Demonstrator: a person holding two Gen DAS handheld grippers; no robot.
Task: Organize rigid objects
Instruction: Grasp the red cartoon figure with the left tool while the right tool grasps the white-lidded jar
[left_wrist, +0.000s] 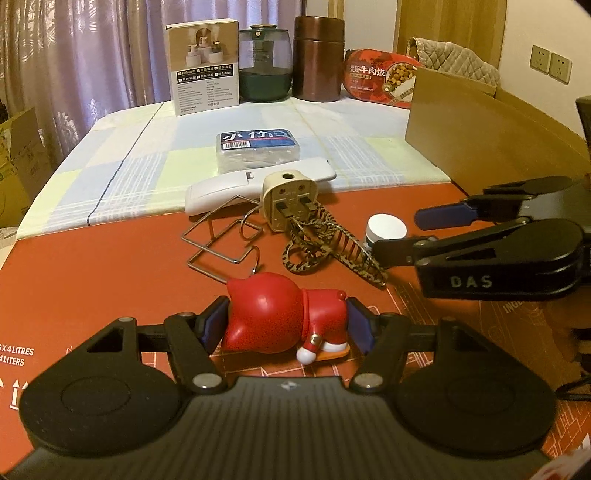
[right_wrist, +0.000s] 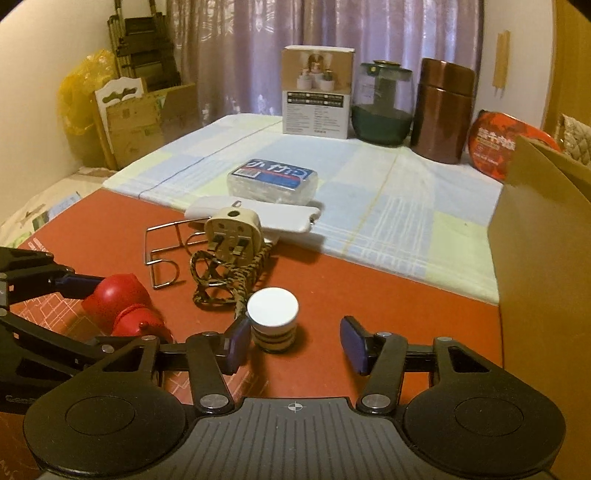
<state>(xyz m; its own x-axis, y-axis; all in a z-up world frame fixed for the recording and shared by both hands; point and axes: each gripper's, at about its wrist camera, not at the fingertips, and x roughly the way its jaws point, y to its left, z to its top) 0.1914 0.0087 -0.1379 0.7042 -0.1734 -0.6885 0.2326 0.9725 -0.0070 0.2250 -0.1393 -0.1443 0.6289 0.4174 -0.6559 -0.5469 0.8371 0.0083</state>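
The red figurine (left_wrist: 284, 314) is pinched between the pads of the left hand-held gripper (left_wrist: 286, 325), near the plug (left_wrist: 286, 201). The right hand-held gripper (right_wrist: 293, 341) is spread around the white-capped jar (right_wrist: 273, 319), only its left pad touching.
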